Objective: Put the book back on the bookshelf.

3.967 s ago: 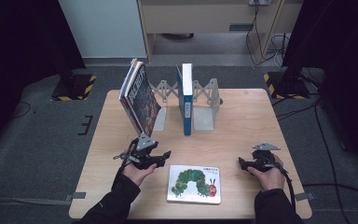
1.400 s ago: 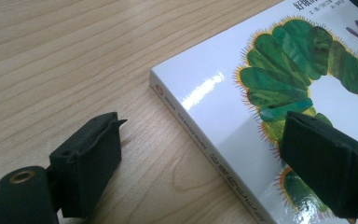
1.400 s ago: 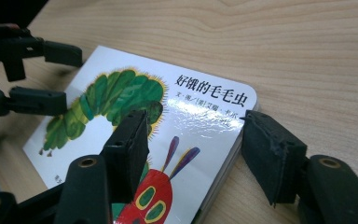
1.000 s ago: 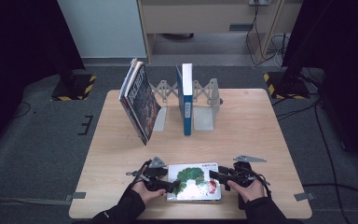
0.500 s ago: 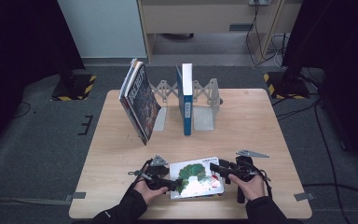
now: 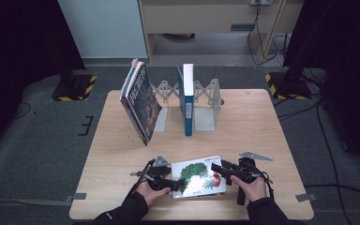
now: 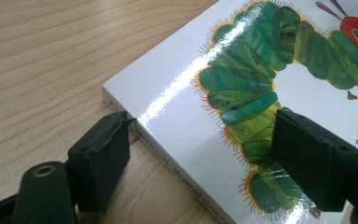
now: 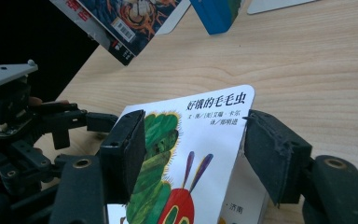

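White, glossy book (image 6: 198, 177) lies between the two grippers at the near table (image 6: 243, 126) edge, its right side tipped up. Left gripper (image 6: 173, 183) straddles its spine edge, jaws apart. Right gripper (image 6: 218, 168) brackets the raised edge, jaws just widening, not clamped. Still to do, I judge: gripping, lifting, shelving in the rack (image 6: 206, 101) beyond.

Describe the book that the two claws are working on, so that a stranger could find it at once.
Start at the wooden table and go to its near edge, between the person's two hands. The picture book lies there, one side lifted. Unlike the books standing at the back, it has a white cover with a green caterpillar.
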